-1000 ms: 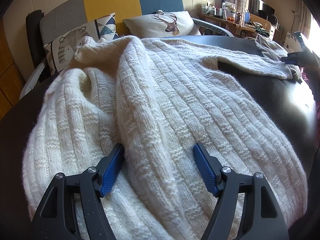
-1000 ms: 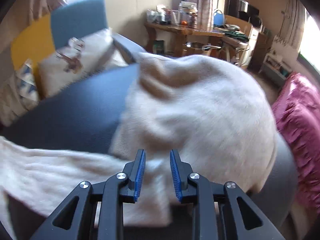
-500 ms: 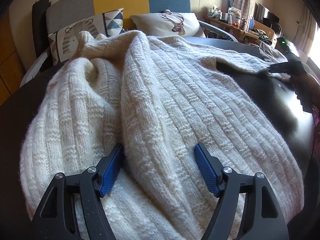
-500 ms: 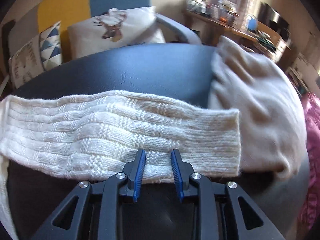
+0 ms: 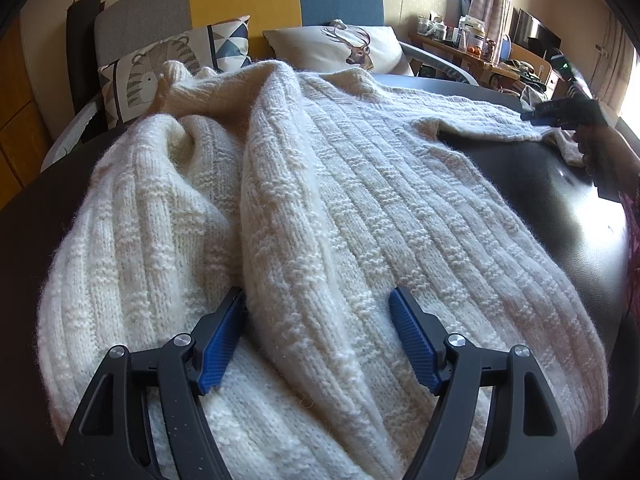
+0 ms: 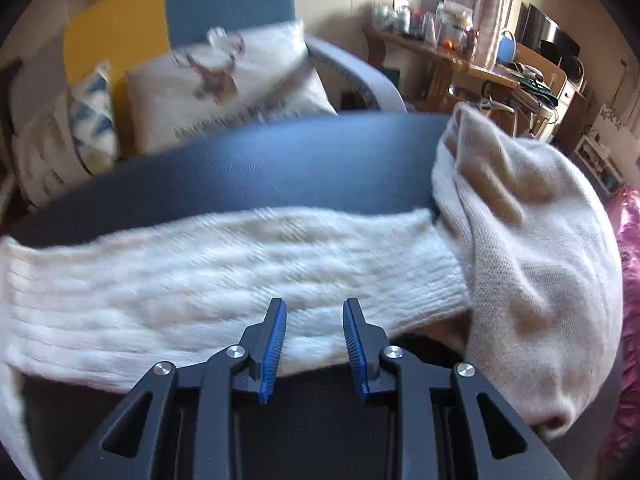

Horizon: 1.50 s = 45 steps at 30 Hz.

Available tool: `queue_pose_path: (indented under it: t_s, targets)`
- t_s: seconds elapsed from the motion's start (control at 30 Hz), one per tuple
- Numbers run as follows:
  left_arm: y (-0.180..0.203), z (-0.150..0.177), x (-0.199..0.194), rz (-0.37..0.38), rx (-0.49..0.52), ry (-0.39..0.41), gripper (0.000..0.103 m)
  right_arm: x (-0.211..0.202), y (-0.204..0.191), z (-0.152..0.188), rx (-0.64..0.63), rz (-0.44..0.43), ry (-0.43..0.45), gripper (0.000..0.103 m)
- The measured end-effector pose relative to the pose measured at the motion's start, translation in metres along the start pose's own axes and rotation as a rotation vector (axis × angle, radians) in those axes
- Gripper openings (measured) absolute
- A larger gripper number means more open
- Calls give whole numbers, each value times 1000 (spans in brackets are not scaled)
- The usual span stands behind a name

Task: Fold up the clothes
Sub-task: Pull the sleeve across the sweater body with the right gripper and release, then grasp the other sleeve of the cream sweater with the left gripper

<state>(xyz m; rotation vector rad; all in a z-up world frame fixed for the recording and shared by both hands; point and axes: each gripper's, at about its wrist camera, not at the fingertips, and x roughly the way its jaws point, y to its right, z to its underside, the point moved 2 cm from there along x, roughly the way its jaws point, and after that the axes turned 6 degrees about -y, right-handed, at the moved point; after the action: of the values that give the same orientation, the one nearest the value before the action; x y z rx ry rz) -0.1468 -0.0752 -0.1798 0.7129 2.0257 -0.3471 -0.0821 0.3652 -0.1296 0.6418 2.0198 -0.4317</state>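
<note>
1. The sweater (image 5: 328, 208), filling the middle of the left wrist view, is cream with a ribbed knit pattern.
2. The worktop (image 5: 560, 200) is glossy black.
3. The sofa back (image 5: 240, 4), at the top, has grey, yellow and blue panels.
4. The deer cushion (image 5: 340, 46) is white with a brown print.
5. A second garment (image 6: 532, 264), at the right of the right wrist view, is plain beige.
6. The gripper pads (image 5: 416, 350) are blue on black arms.

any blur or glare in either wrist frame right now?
Left wrist: sharp knit texture on the sweater, sun glare on the dark table, window blown out at the right edge. Right wrist: motion blur smears the sleeve and deer pillow; gripper stays crisp.
</note>
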Motion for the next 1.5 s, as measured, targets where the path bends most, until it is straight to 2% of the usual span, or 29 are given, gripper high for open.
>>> queue_pose_path:
  t_s: [0.07, 0.2, 0.33, 0.43, 0.53, 0.67, 0.73, 0.8, 0.93, 1.07, 1.13, 1.2, 1.4, 1.43, 1.47, 1.5]
  targets:
    - [-1, 0, 0, 2, -3, 0, 77, -9, -19, 2, -9, -57, 17, 28]
    - [-1, -2, -5, 2, -7, 9, 77, -4, -74, 7, -43, -144, -21, 28]
    - [-3, -7, -30, -67, 16, 90, 77, -13, -157, 27, -129, -324, -50, 28]
    - [-10, -10, -49, -133, 38, 140, 77, -28, -228, 48, -229, -417, -39, 30]
    - [-34, -4, -58, -136, -27, 124, 77, -35, -290, 62, -322, -461, -51, 30]
    - [-75, 18, -71, -88, -139, 97, 77, -35, -350, 84, -421, -380, -99, 30]
    - [-91, 30, -77, -62, -183, 84, 77, -38, -359, 102, -428, -347, -121, 30]
    - [-100, 45, -84, -23, -198, 66, 77, -49, -360, 116, -424, -348, -104, 30]
    - [-105, 75, -96, 124, -228, 8, 77, -63, -360, 140, -406, -343, -91, 30]
    - [-97, 101, -104, 185, -223, -32, 77, -55, -358, 159, -395, -300, -125, 30]
    - [-84, 105, -104, 193, -187, -31, 77, -53, -356, 165, -386, -295, -80, 31]
    - [-71, 108, -102, 169, -147, -24, 77, -54, -357, 167, -368, -284, -58, 32]
    - [-54, 113, -83, 165, -140, -58, 77, -75, -352, 178, -331, -376, -16, 32]
    - [-53, 113, -82, 175, -147, -53, 74, -79, -351, 180, -325, -392, -9, 32]
    - [-52, 113, -82, 199, -155, -43, 55, -82, -350, 181, -319, -408, -2, 32]
    - [-52, 113, -82, 214, -159, -39, 43, -86, -350, 183, -312, -424, 5, 32]
